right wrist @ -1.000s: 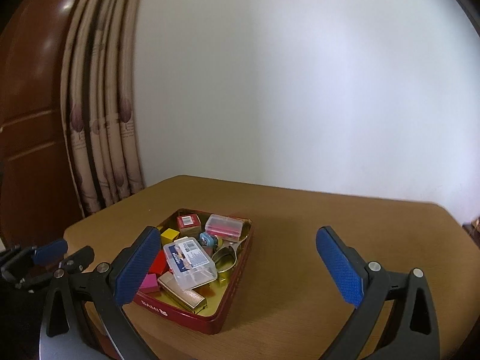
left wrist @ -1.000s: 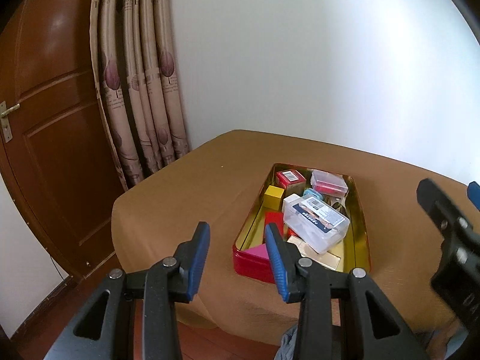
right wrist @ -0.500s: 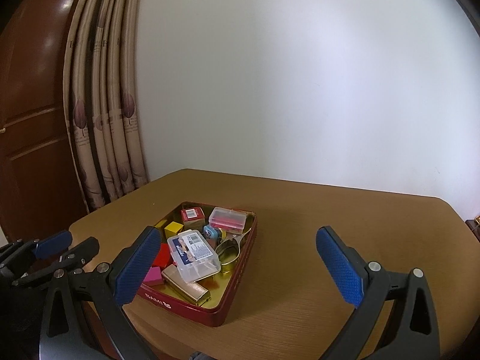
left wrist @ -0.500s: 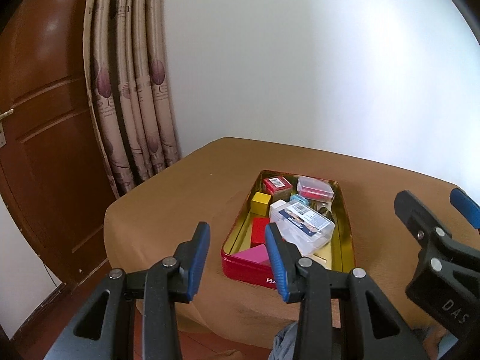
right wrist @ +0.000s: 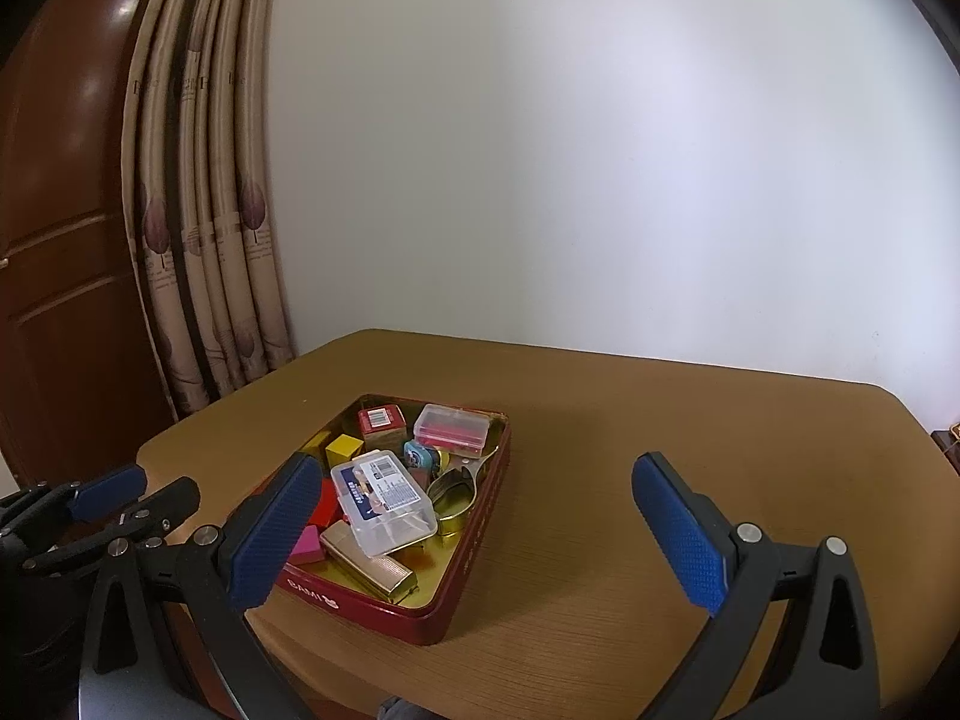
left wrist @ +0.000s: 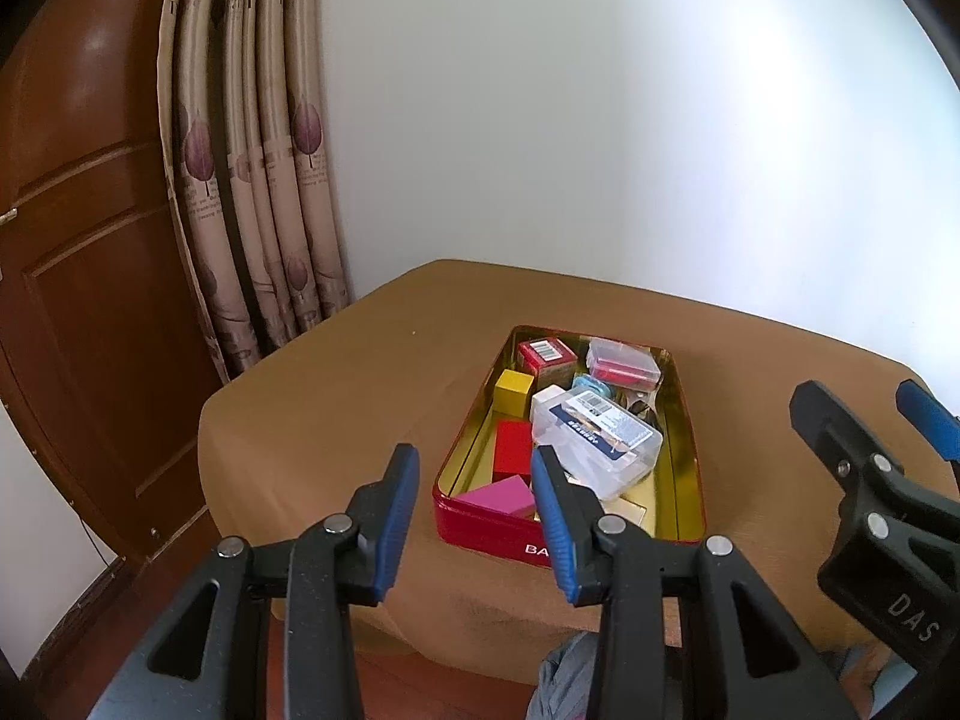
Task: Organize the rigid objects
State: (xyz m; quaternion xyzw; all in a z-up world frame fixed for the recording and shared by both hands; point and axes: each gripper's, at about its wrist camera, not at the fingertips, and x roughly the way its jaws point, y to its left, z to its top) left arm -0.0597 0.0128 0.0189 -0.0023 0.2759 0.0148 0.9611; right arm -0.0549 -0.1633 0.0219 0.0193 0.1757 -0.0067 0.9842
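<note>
On the brown table (left wrist: 336,396), in the left wrist view, a red tin tray (left wrist: 480,525) with a gold inside stands near the close edge, right of the middle. The left gripper (left wrist: 471,516) hangs in front of the table edge with a narrow gap between its blue pads, and it holds nothing. Inside the tray lie a yellow cube (left wrist: 513,389), a red block (left wrist: 513,450), a pink block (left wrist: 498,495), a small red box with a barcode (left wrist: 547,355) at the far end, a clear case with red contents (left wrist: 621,362) at the far right, and a clear plastic box with a label (left wrist: 597,438) lying over the other things. At the right border the right gripper (left wrist: 864,414) shows from the side. A patterned curtain (left wrist: 252,180) and a wooden door (left wrist: 78,252) stand at the left.

From the right wrist view, the right gripper (right wrist: 477,525) has its jaws wide apart and is empty, above the near part of the table (right wrist: 660,420). The tray (right wrist: 474,546) sits at the left of the table, partly behind the left pad. In it the labelled box (right wrist: 384,498) rests tilted on a gold metal case (right wrist: 372,564), beside a folded gold metal object (right wrist: 453,489) that I cannot identify. The left gripper (right wrist: 120,492) is at the far left.
</note>
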